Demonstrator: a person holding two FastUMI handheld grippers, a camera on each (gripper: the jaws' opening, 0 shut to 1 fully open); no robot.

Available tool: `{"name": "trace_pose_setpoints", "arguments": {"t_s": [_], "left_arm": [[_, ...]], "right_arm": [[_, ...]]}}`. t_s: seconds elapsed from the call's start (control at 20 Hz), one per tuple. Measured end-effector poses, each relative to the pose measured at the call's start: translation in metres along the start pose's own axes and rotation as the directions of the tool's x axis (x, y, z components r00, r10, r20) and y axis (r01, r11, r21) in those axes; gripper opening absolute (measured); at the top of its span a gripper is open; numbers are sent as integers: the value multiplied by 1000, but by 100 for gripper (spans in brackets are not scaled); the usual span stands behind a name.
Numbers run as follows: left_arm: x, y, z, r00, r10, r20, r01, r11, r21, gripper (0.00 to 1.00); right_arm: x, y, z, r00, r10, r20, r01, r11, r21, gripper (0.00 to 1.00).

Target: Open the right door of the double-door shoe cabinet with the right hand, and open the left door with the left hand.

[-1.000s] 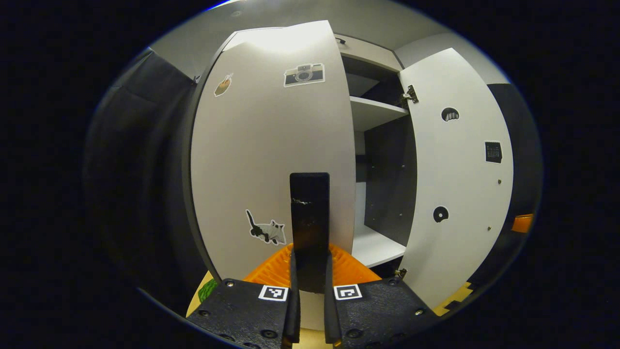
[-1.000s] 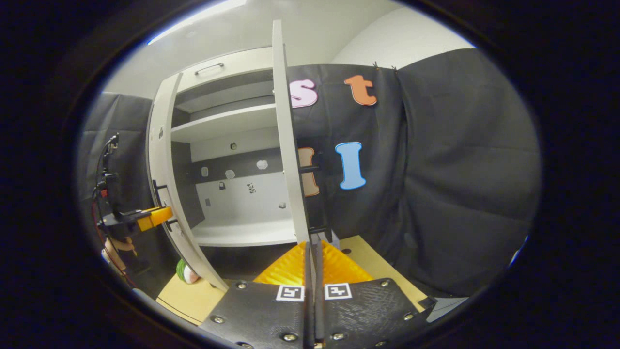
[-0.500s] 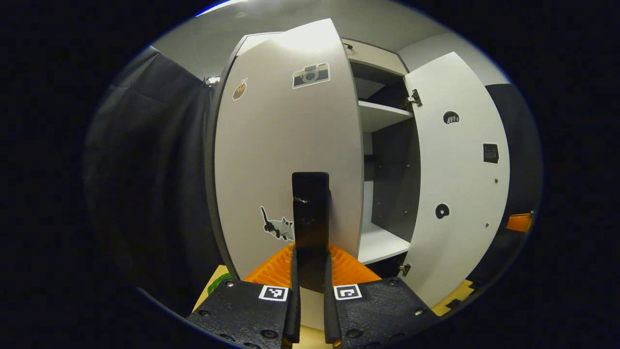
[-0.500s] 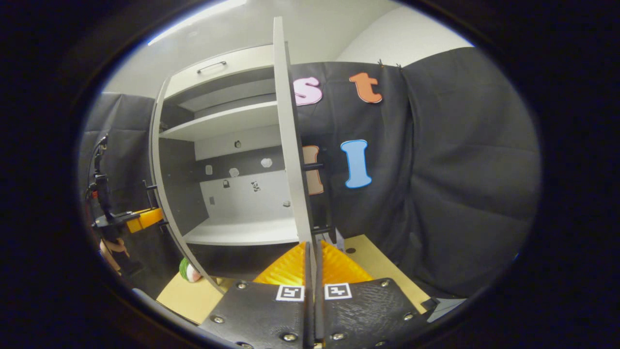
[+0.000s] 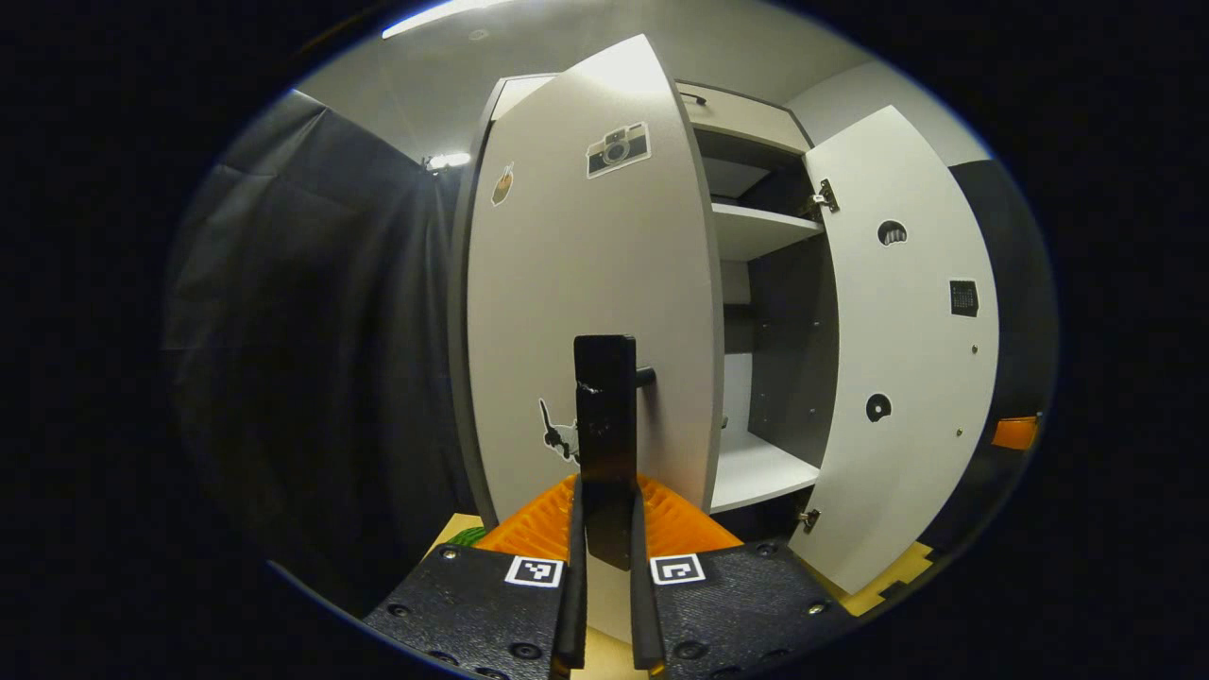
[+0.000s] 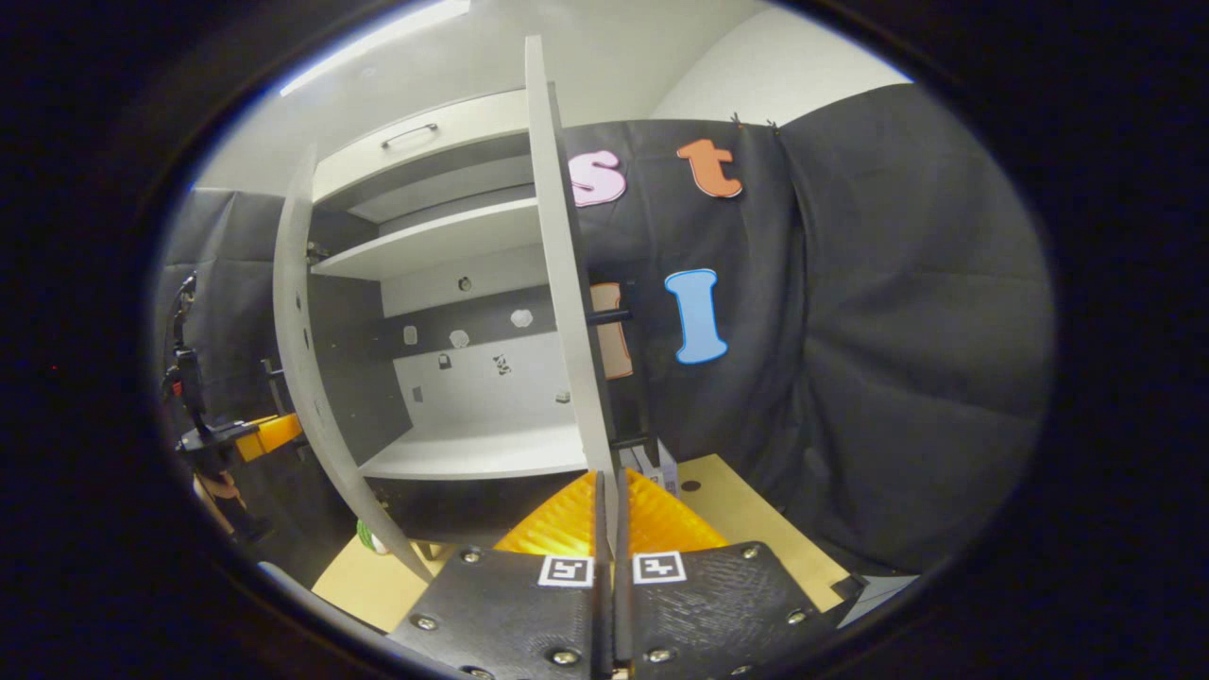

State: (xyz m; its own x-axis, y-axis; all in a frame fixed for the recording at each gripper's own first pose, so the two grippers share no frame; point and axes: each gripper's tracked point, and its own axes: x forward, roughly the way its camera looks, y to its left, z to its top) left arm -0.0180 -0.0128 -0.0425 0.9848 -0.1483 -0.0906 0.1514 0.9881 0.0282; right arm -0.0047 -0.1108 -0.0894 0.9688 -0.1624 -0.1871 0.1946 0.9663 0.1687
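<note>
In the left gripper view the shoe cabinet's left door [image 5: 586, 283], white with stickers, stands swung out toward me. My left gripper [image 5: 604, 496] is shut on its black vertical handle [image 5: 604, 406]. The right door [image 5: 907, 359] stands wide open, and my right gripper [image 5: 1015, 433] peeks out past its free edge. In the right gripper view the right door [image 6: 562, 283] is seen edge-on, and its edge runs down between the fingers of my right gripper [image 6: 607, 491], which is shut on it. Farther left are the left door [image 6: 297, 378] and my left gripper [image 6: 260, 436], held by a hand.
White shelves [image 6: 472, 453] show inside the open cabinet, with a drawer front [image 6: 416, 132] above. The cabinet stands on a wooden tabletop [image 6: 746, 519]. A small grey box [image 6: 652, 463] sits behind the right door. A green object [image 6: 368, 540] lies by the left door's foot.
The left door has swung further open with my left gripper on its handle. The right door has hardly moved.
</note>
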Motion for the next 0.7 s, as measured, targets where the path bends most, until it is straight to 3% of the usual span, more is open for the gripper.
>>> {"name": "trace_pose_setpoints", "arguments": {"t_s": [0.35, 0.7], "left_arm": [[-17, 23, -1, 997, 71, 8, -71, 997, 21, 17], [-28, 43, -1, 991, 133, -2, -133, 991, 24, 11]], "right_arm": [[-5, 3, 3, 1000, 17, 14, -17, 1000, 23, 4], [-8, 11, -1, 999, 34, 13, -35, 999, 25, 1]]}}
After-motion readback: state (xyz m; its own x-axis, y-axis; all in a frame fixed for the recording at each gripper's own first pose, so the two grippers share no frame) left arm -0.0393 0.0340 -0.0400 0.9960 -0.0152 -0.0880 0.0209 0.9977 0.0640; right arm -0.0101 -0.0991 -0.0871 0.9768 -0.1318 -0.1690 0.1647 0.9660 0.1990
